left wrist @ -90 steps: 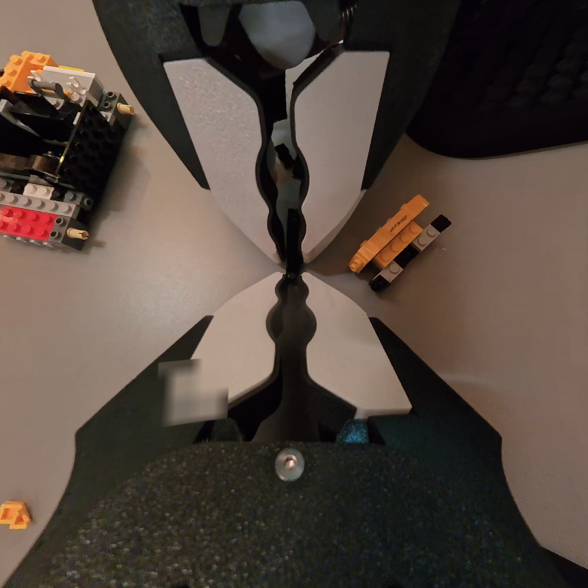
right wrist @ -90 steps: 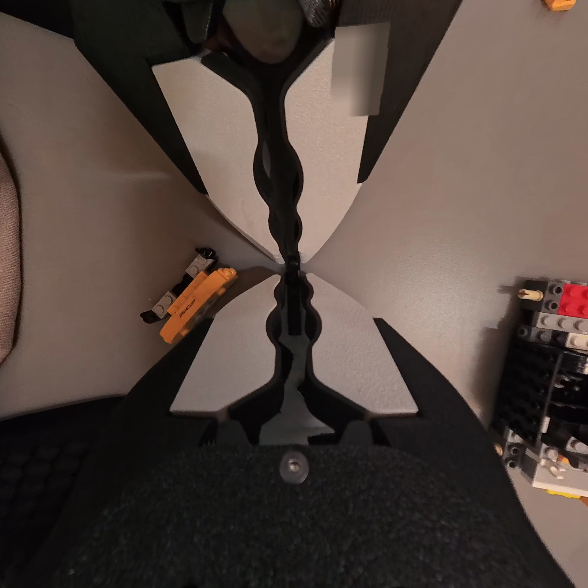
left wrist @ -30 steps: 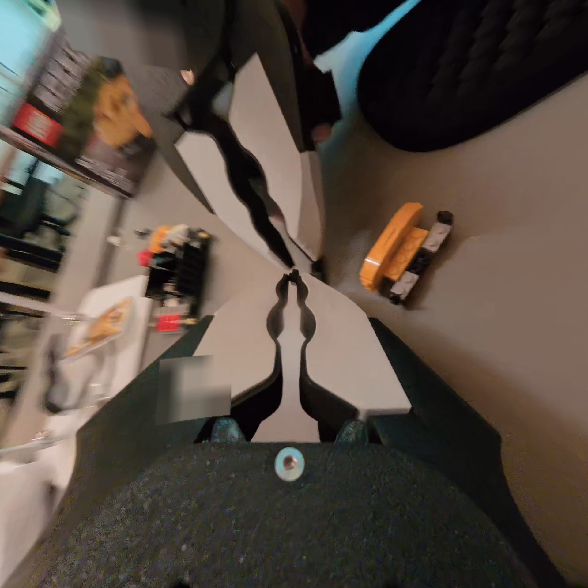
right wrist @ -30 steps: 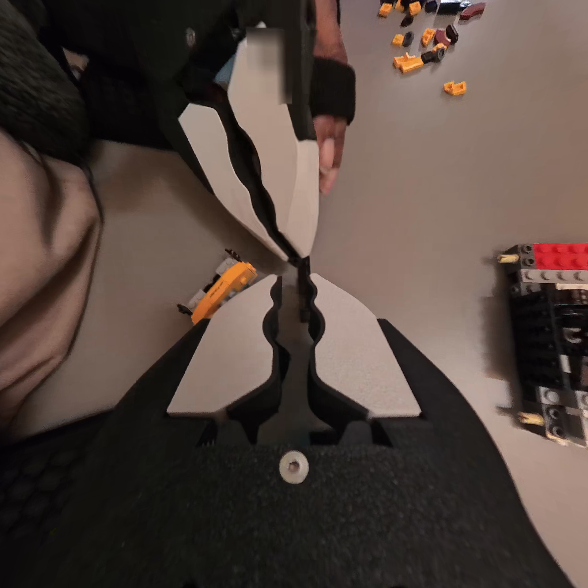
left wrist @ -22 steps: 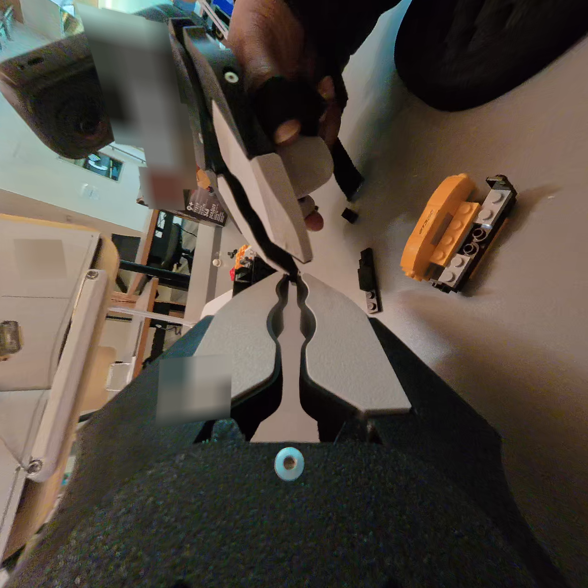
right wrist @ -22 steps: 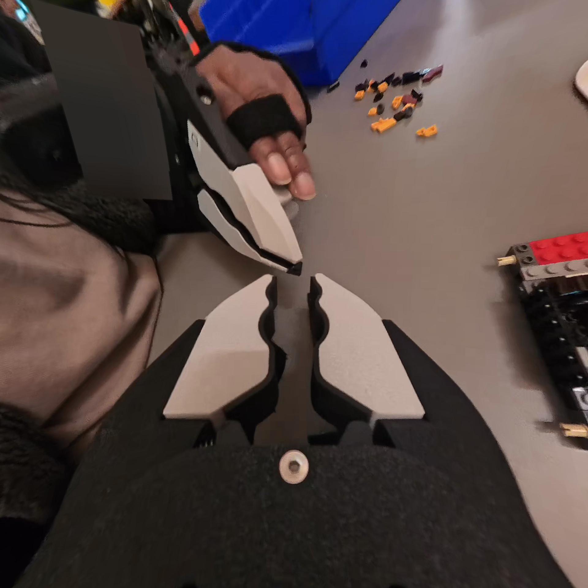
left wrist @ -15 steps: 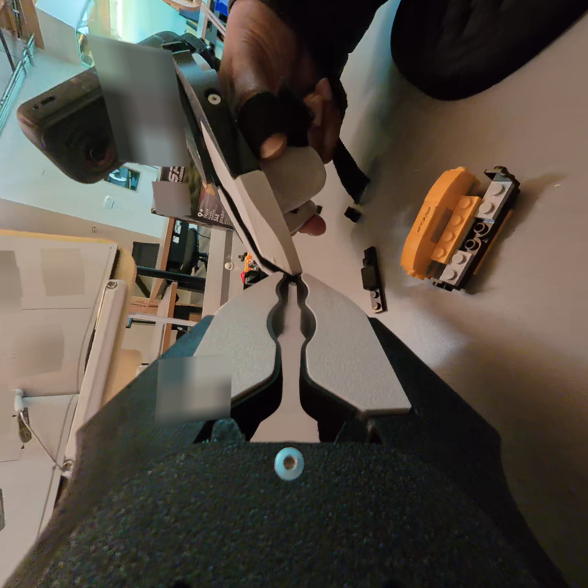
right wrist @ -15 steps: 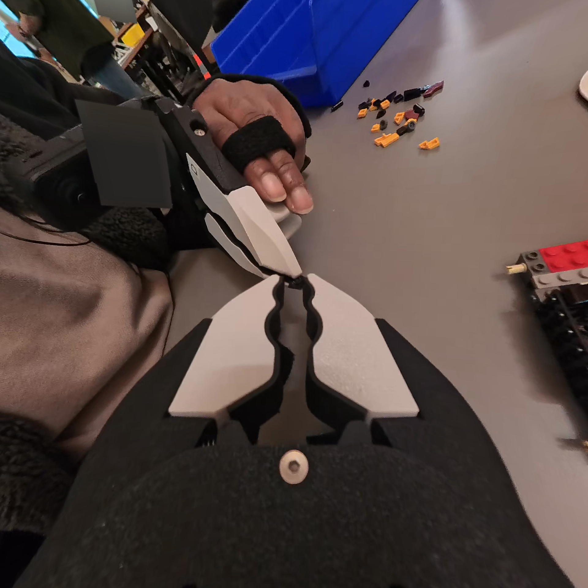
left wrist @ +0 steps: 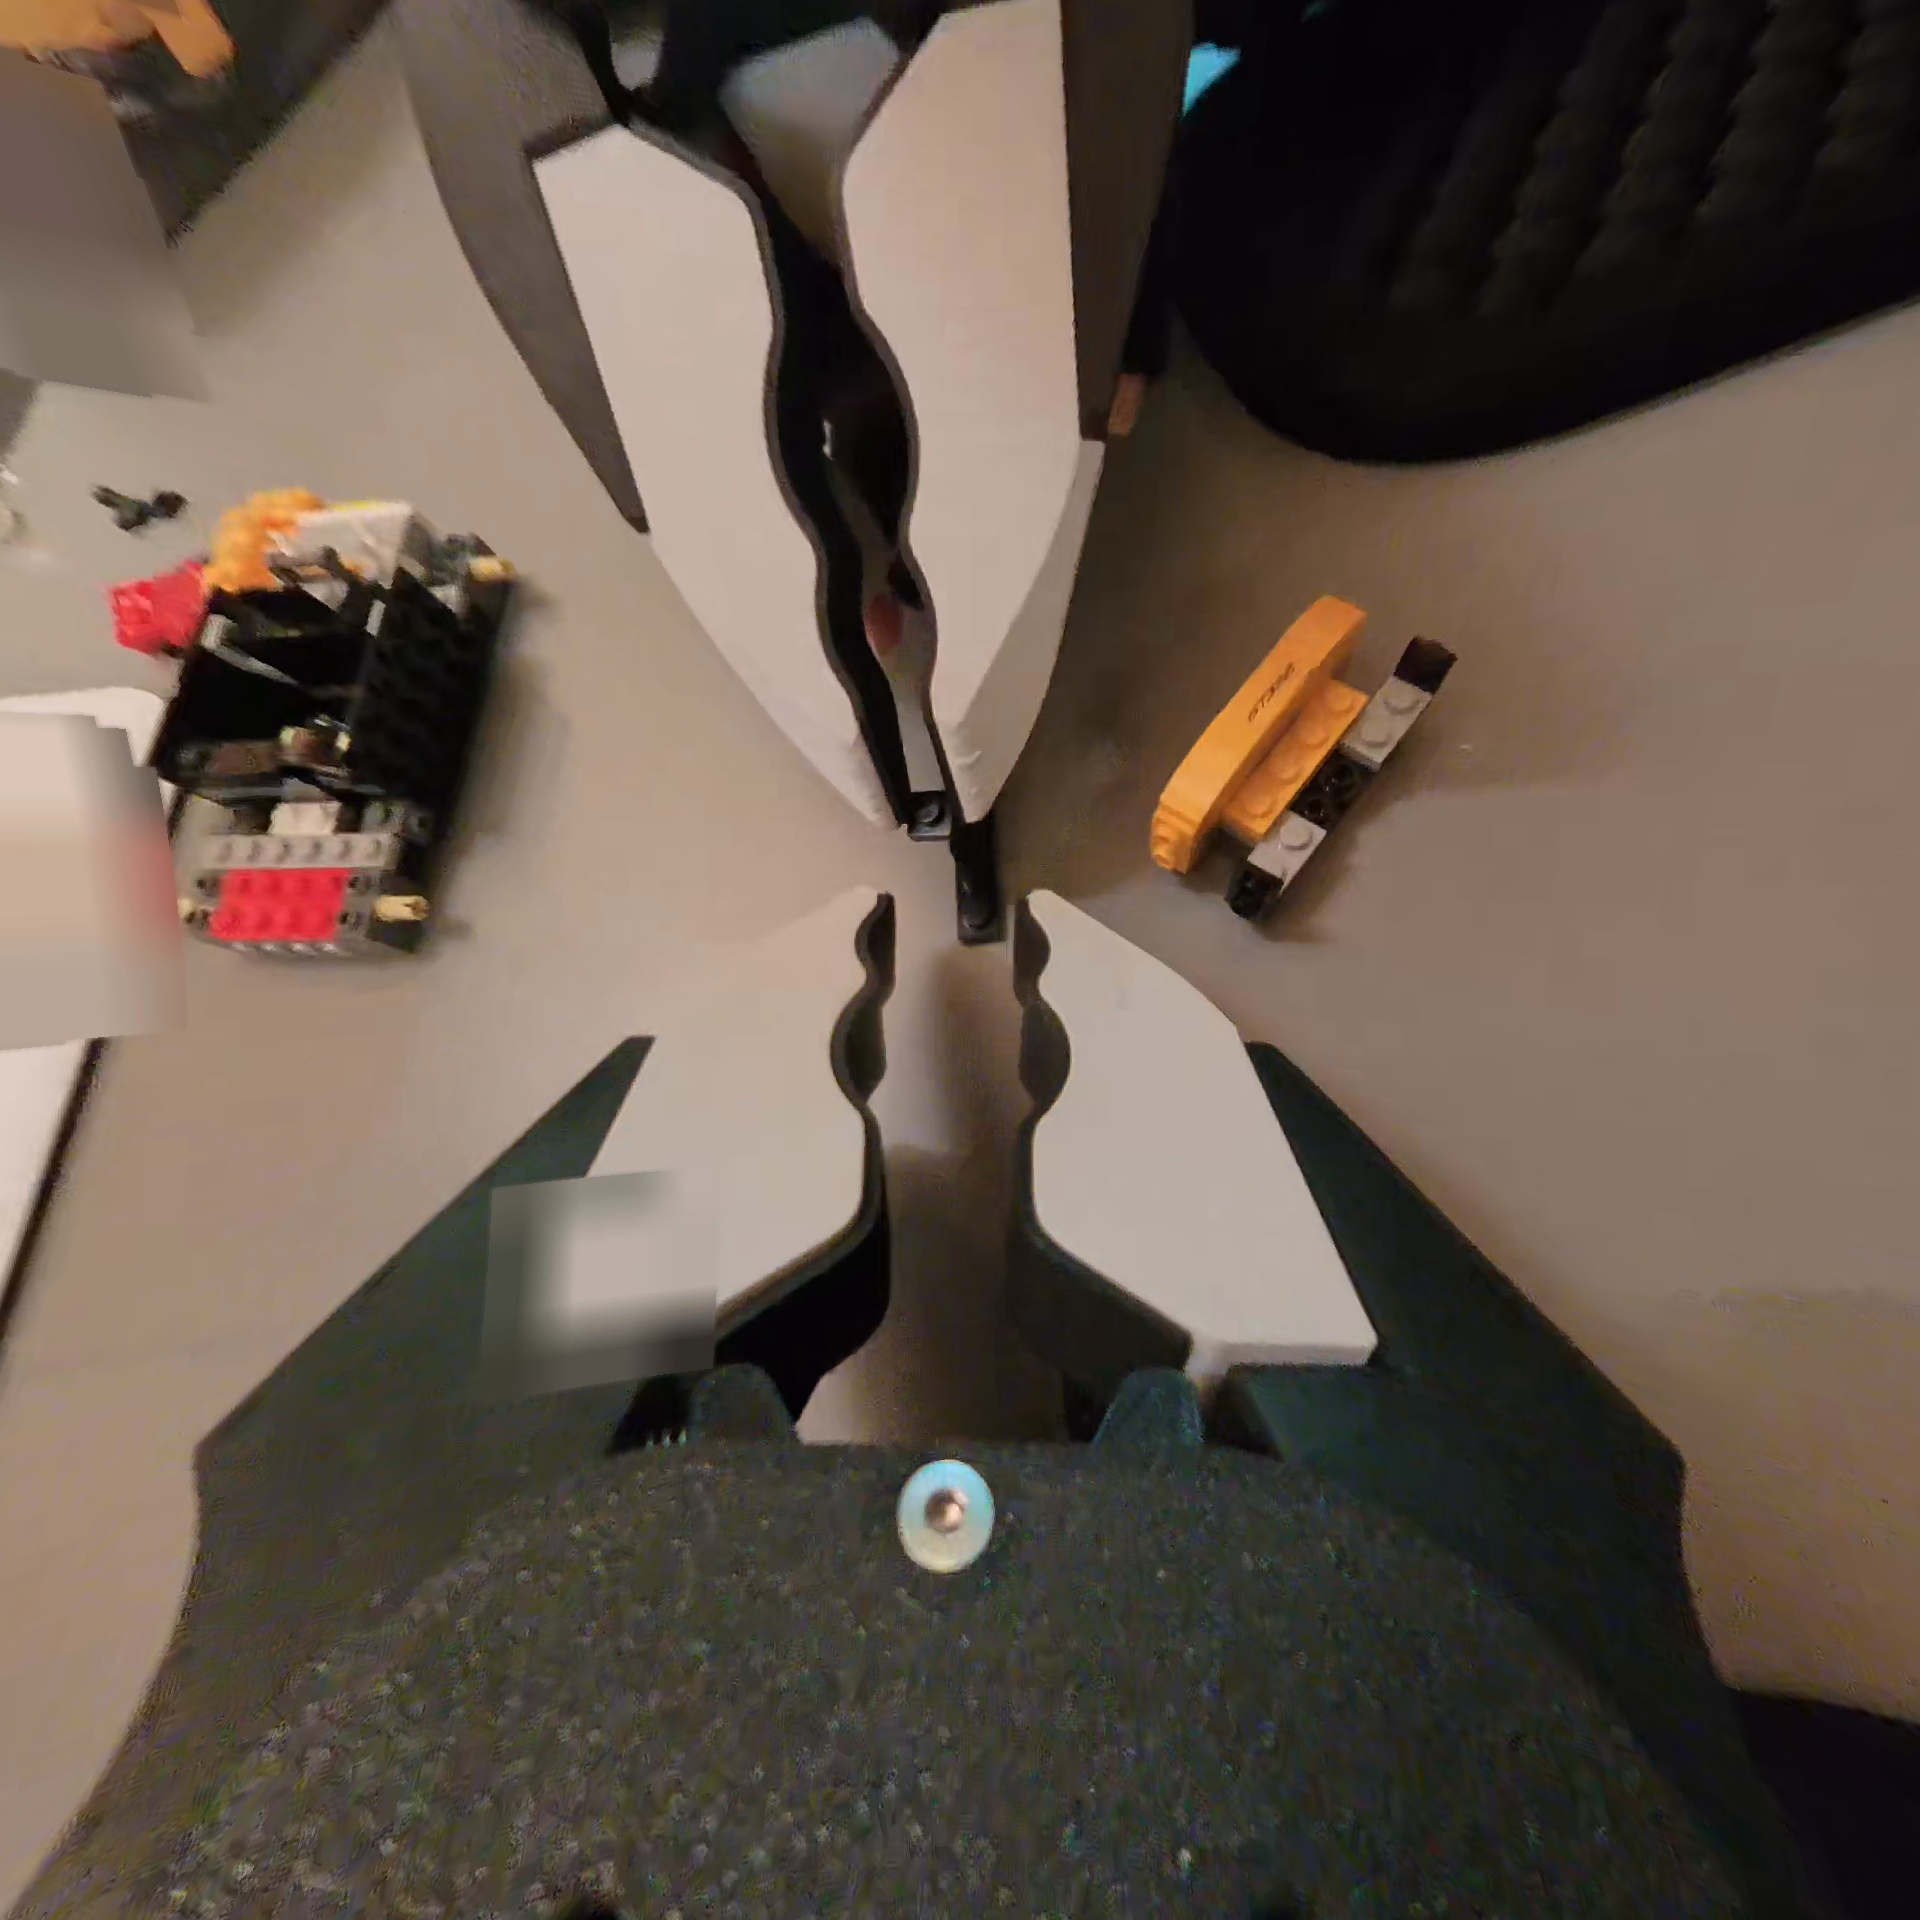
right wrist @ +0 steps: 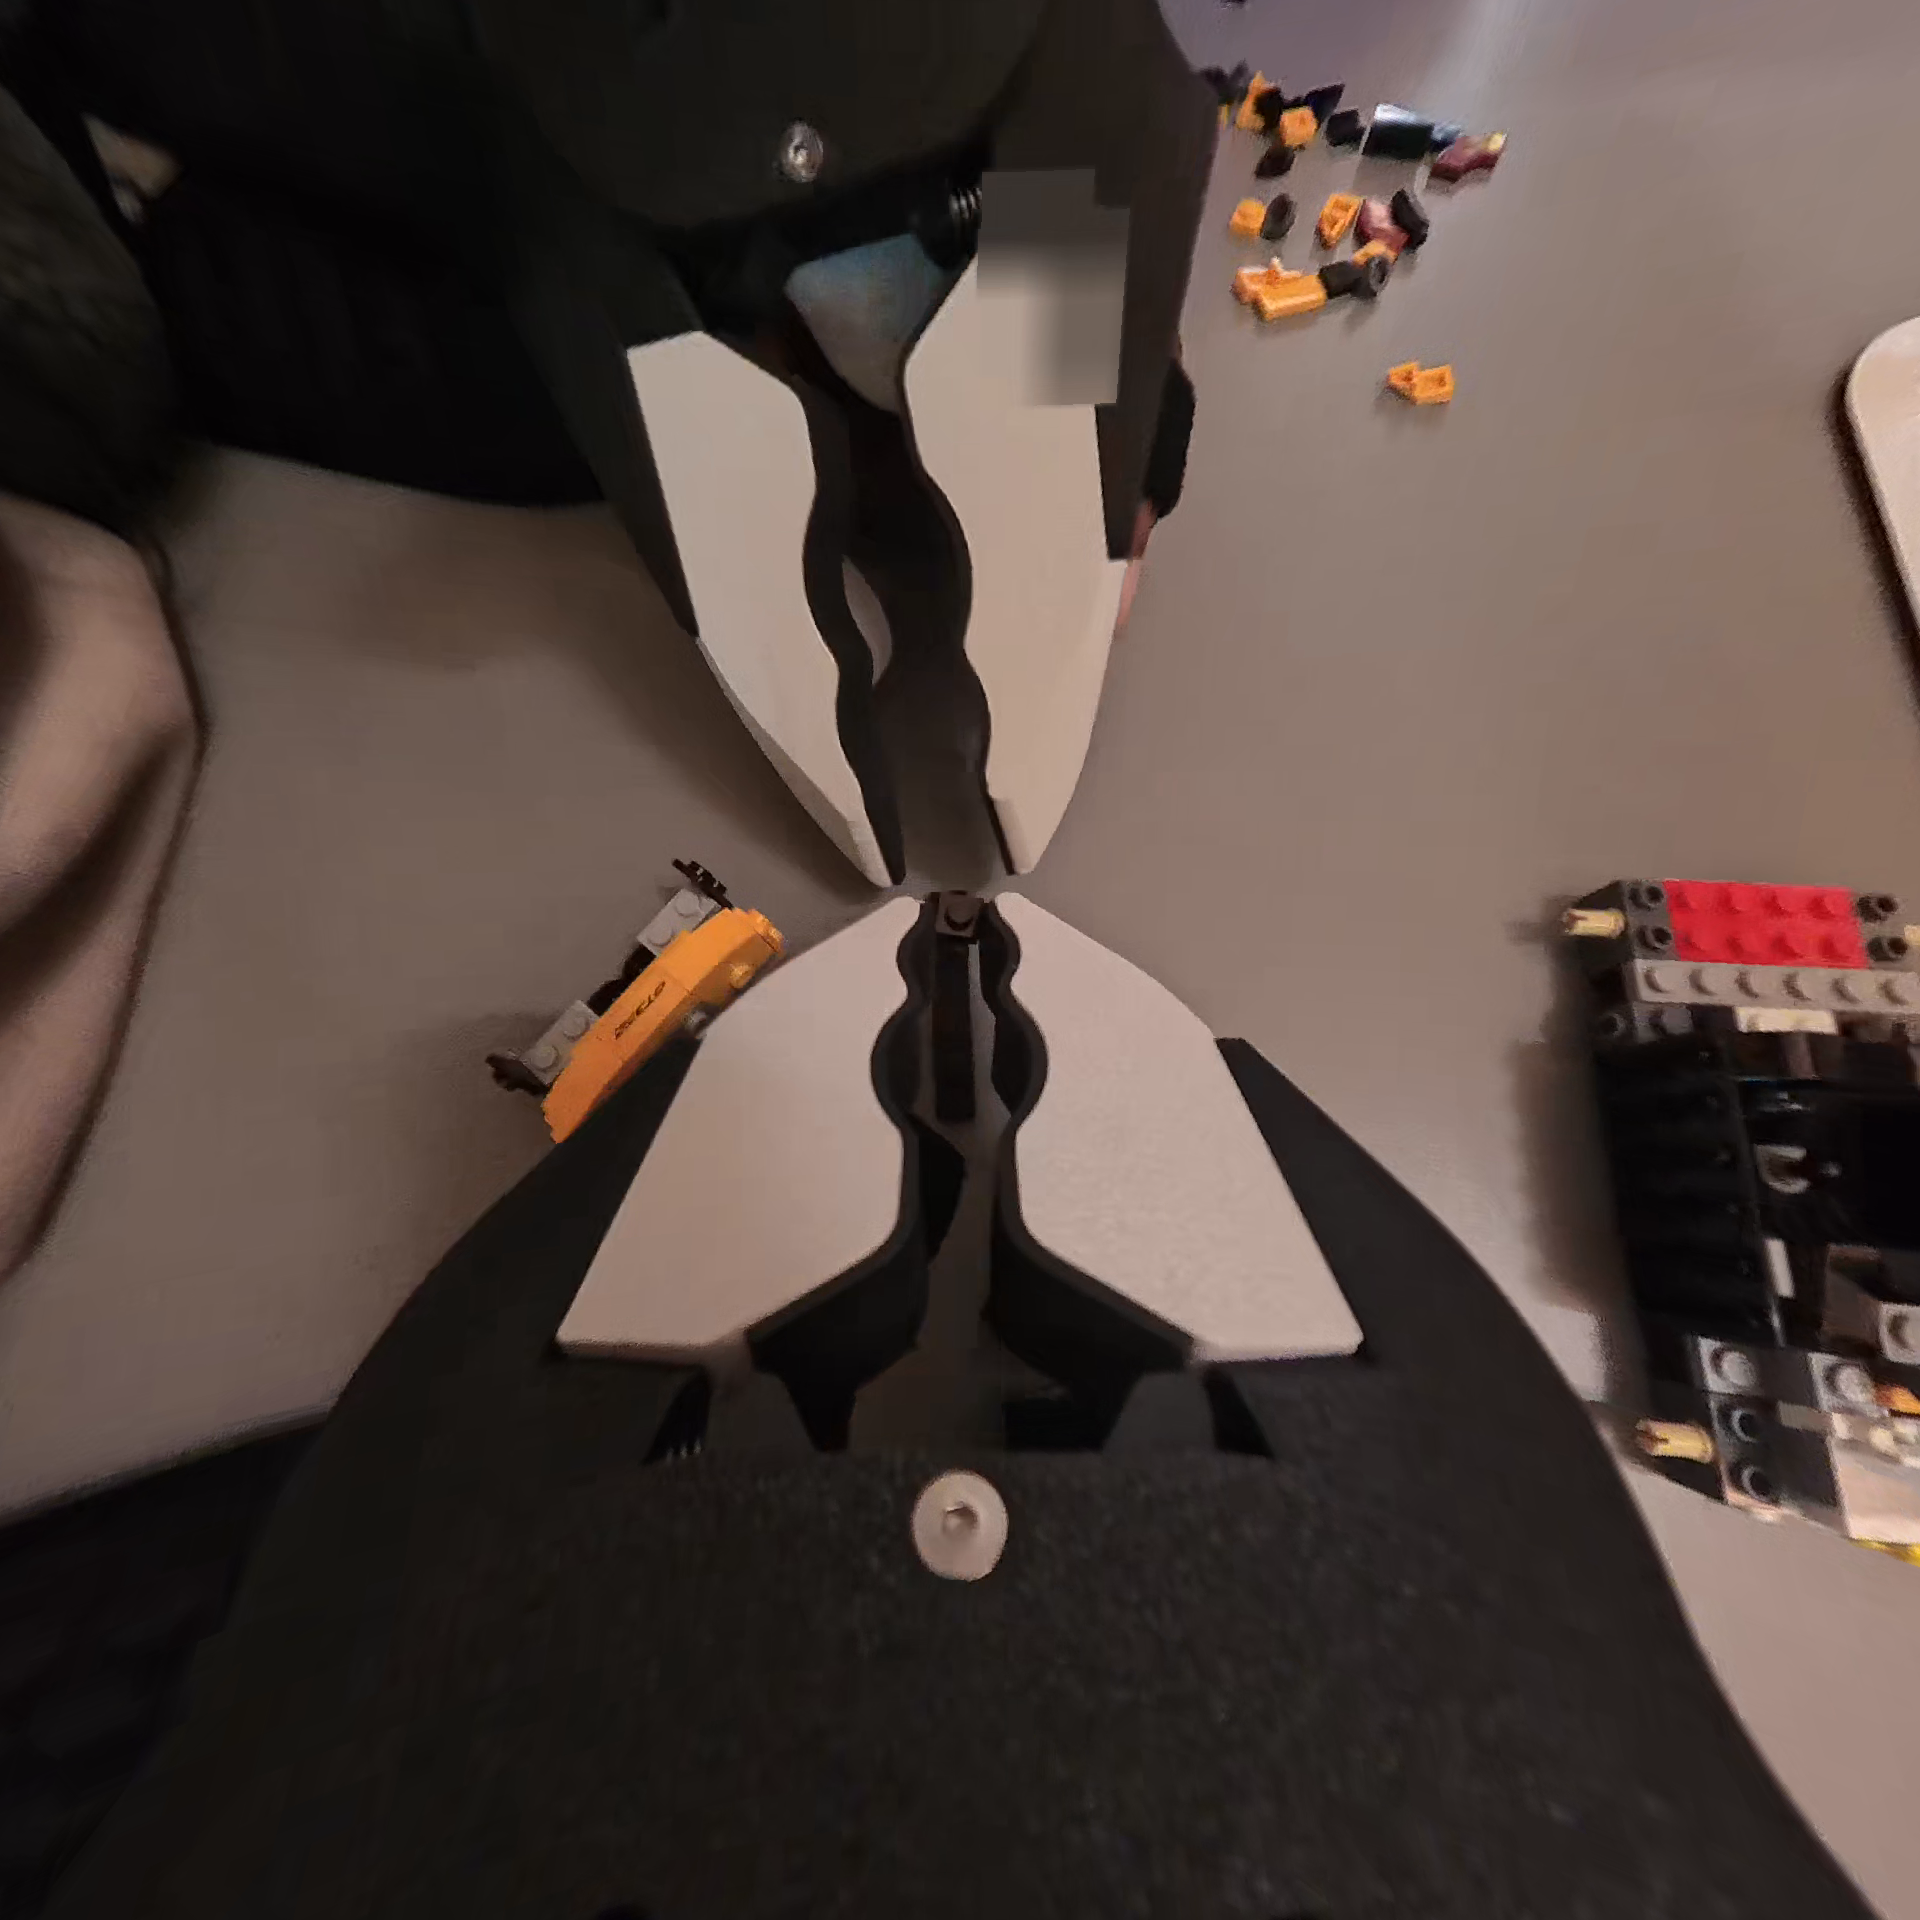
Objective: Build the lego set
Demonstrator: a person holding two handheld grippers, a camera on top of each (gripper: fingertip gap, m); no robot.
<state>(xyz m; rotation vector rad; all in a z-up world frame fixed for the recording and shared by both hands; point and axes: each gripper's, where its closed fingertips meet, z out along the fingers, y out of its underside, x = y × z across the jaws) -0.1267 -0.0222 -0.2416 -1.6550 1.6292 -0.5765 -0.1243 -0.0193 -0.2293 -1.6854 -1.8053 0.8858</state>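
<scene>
matt grey table [left wrist: 1558,1091], smooth, no shine on it. left gripper [left wrist: 951,914]: pale finger plates with a fine chalky grain, black rubbery-looking wavy edges, and a body of rough, speckled black plastic with one bright metal screw. right gripper [right wrist: 956,909]: same matt pale plates, same gritty black housing. between its tips a small black plastic piece [right wrist: 954,997], slightly glossy. orange-and-grey subassembly [left wrist: 1299,758]: hard smooth plastic, studs catching light. big black build [right wrist: 1756,1174], glossy plastic, red plates shining. black knitted cloth [left wrist: 1621,208] top right, coarse ribbed weave. loose orange and dark bricks [right wrist: 1340,229], blurred, plastic sheen.
</scene>
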